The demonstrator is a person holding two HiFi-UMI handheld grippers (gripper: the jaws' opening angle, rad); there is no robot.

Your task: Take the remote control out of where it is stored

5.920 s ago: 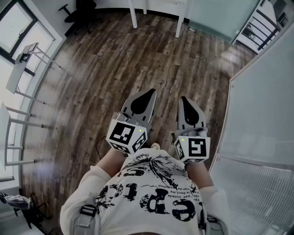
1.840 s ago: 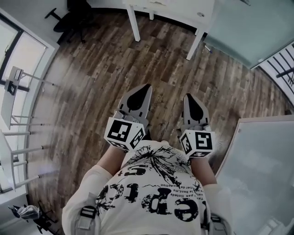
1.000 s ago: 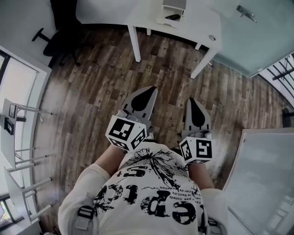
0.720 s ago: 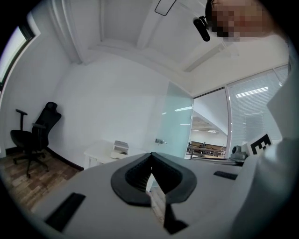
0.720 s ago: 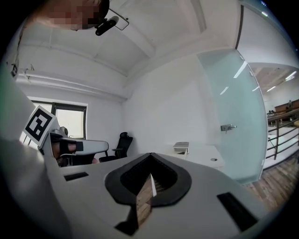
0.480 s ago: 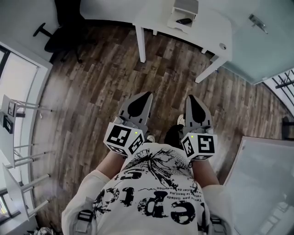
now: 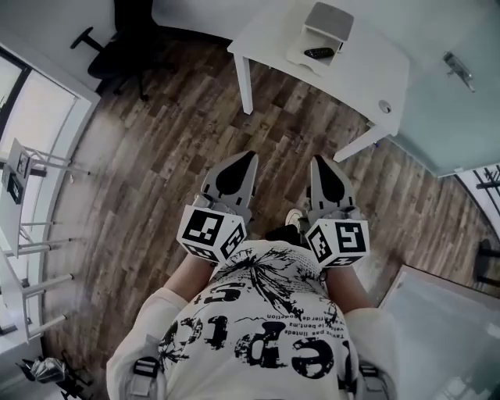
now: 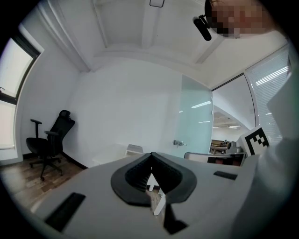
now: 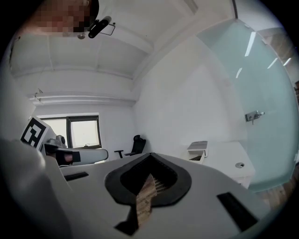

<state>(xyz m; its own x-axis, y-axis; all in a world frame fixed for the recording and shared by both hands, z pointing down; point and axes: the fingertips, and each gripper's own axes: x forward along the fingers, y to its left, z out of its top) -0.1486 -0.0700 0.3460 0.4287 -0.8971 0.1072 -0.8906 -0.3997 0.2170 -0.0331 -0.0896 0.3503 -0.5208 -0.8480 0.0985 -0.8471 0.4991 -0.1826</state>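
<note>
A black remote control [image 7: 319, 53] lies in the pulled-out drawer of a small white storage box [image 7: 327, 19] on a white table [image 7: 367, 70], far ahead of both grippers. The box also shows small in the left gripper view [image 8: 134, 149] and in the right gripper view [image 9: 197, 150]. My left gripper [image 7: 251, 155] and right gripper [image 7: 314, 159] are held side by side at waist height over the wooden floor. Both point toward the table. Each has its jaws shut, tips meeting, with nothing between them [image 8: 151, 154] [image 9: 150, 154].
A black office chair [image 7: 125, 35] stands at the far left by the wall. A frosted glass door with a metal handle [image 7: 458, 70] is to the right of the table. A cable hole [image 7: 384, 106] marks the table's near corner. Windows and white frames line the left side.
The person has turned and walked forward across the floor. The white table with the box and remote has come into view and drawn closer. Both grippers keep the same shut pose.
</note>
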